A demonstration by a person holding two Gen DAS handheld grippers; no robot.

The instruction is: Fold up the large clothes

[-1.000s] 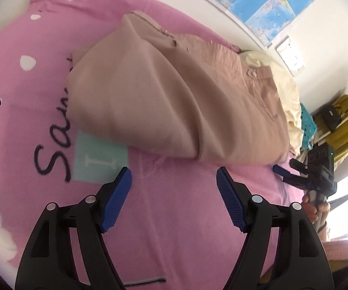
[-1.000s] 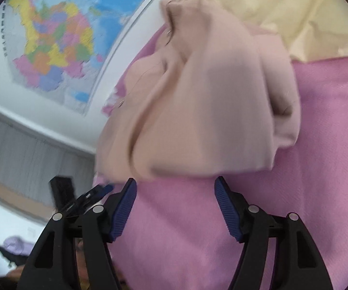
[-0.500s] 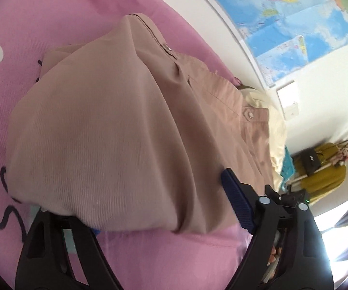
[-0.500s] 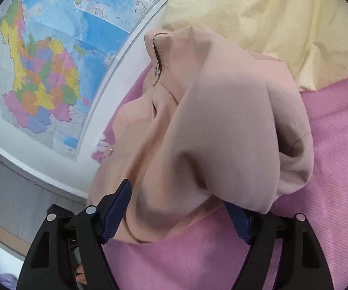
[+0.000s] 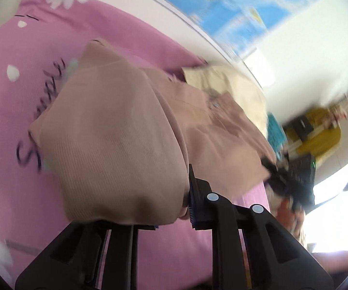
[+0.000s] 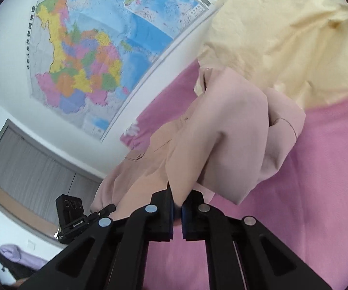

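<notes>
A folded tan-pink shirt [image 5: 125, 133] is held over the pink bedsheet [image 5: 29, 48]. My left gripper [image 5: 174, 207] is shut on its near edge; cloth drapes over the left finger and only the right finger [image 5: 193, 203] shows. In the right wrist view the same shirt [image 6: 222, 125] hangs bunched from my right gripper [image 6: 177, 209], which is shut on its other edge and lifts it off the pink bedsheet [image 6: 306, 205]. The right gripper also shows blurred at the shirt's far end in the left wrist view [image 5: 289, 181].
A pale yellow garment [image 6: 282, 36] lies at the head of the bed by the wall, also seen in the left wrist view [image 5: 234, 84]. A map [image 6: 96, 48] hangs on the wall. Yellow clothes [image 5: 318, 133] hang beyond the bed's end.
Both grippers moved in onto the shirt's edges and closed on the cloth. The shirt has been lifted and bunched up off the sheet.
</notes>
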